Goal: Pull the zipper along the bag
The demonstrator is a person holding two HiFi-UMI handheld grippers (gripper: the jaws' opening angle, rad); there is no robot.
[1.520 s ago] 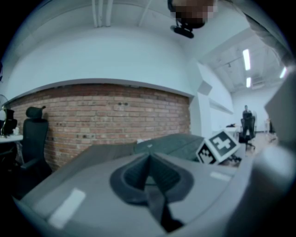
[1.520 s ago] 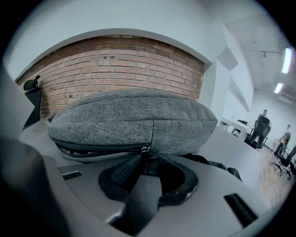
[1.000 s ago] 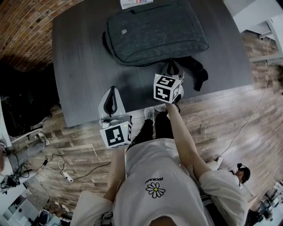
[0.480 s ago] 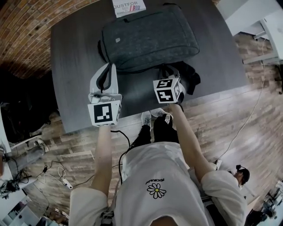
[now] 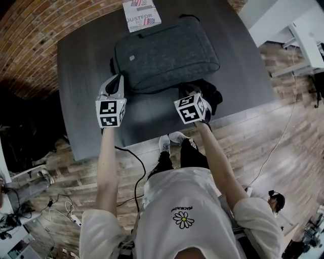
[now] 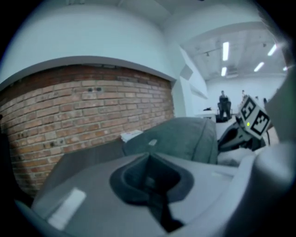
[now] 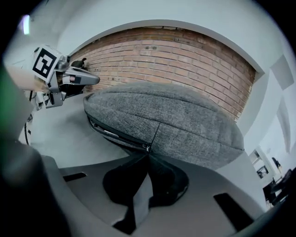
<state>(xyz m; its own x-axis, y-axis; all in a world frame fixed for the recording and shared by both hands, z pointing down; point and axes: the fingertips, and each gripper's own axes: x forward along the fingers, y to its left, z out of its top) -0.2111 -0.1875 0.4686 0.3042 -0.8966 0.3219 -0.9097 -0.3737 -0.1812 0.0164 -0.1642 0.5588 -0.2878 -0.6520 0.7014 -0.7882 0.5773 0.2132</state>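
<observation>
A grey backpack point(image 5: 167, 53) lies flat on the dark table point(image 5: 81, 76). My right gripper point(image 5: 187, 88) is at the bag's near edge, and its tips meet on the zipper pull point(image 7: 146, 147). The zipper point(image 7: 111, 134) gapes a little to the left of the pull. My left gripper point(image 5: 117, 81) is shut and holds nothing. It hangs just off the bag's near left corner and points toward the bag point(image 6: 185, 136) without touching it. It also shows in the right gripper view as the left gripper point(image 7: 88, 79) at the upper left.
A white booklet point(image 5: 142, 12) lies at the table's far edge behind the bag. Black straps point(image 5: 212, 93) spill from the bag's near right corner. A brick wall point(image 6: 83, 111) stands beyond the table. The table's near edge point(image 5: 152, 139) is close to my legs.
My left gripper has moved from the table's near edge forward to the bag's near left corner. The right gripper has stayed at the bag's near edge and rolled slightly.
</observation>
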